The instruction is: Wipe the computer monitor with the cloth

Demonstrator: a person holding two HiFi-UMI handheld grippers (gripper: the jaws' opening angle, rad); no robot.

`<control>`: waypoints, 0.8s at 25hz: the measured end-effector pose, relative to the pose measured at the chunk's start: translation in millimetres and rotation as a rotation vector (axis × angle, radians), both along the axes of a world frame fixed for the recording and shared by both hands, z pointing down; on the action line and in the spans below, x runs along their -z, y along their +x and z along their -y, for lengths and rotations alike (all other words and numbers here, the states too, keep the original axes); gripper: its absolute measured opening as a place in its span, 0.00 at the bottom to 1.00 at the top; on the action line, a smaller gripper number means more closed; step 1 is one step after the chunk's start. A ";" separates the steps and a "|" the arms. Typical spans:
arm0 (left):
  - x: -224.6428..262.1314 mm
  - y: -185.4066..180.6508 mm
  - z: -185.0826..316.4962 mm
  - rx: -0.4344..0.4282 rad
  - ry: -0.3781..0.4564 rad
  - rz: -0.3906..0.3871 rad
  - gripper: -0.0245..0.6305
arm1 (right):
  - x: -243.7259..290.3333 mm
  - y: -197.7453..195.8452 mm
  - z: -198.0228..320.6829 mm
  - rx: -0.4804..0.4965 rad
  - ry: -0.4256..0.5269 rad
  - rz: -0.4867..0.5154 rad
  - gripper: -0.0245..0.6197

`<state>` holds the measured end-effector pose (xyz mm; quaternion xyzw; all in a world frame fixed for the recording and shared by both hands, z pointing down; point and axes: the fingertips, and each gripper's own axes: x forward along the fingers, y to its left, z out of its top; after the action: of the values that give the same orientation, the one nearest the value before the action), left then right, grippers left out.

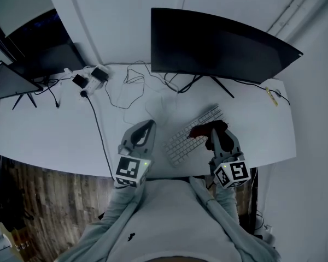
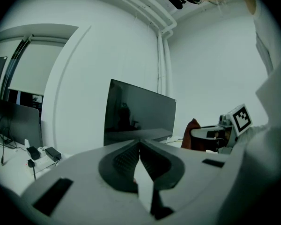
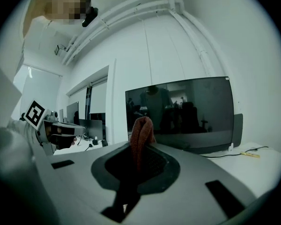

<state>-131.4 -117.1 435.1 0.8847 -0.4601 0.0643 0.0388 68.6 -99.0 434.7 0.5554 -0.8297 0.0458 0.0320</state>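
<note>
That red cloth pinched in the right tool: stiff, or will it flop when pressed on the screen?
Probably floppy: the cloth bunches into a folded hump above the jaws of the right gripper. Likely light too, as that pinch alone holds it up. Its coarse weave probably grips rather than slips.

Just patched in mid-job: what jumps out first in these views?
The wide dark monitor at the back of the white desk draws the eye first. Next comes the red cloth, pinched in the right gripper by the keyboard. The left gripper hangs beside it, shut and empty.
</note>
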 end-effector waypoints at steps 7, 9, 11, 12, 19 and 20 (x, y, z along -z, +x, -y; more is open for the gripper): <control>1.3 2.6 -0.8 -0.010 0.008 -0.004 0.07 | 5.5 -1.0 -5.1 -0.010 0.028 0.036 0.09; 1.8 0.8 -1.1 -0.009 0.007 -0.004 0.07 | 5.5 -1.2 -5.4 -0.018 0.027 0.037 0.09; 1.7 -1.6 -1.4 -0.006 0.007 -0.003 0.07 | 3.9 -1.5 -5.0 -0.026 0.022 0.028 0.09; 1.4 -2.8 -1.7 -0.004 0.006 -0.002 0.07 | 3.1 -1.4 -5.1 -0.029 0.021 0.025 0.09; 0.9 -9.9 -1.3 0.009 -0.001 0.007 0.07 | 3.5 -0.9 -7.2 -0.041 0.027 0.018 0.09; 1.5 -10.5 -1.3 0.006 0.000 0.009 0.07 | 3.9 0.2 -7.5 -0.048 0.028 0.019 0.09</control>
<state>-141.9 -115.8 433.7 0.8830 -0.4630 0.0679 0.0369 68.9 -91.5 430.8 0.5750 -0.8171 0.0402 0.0152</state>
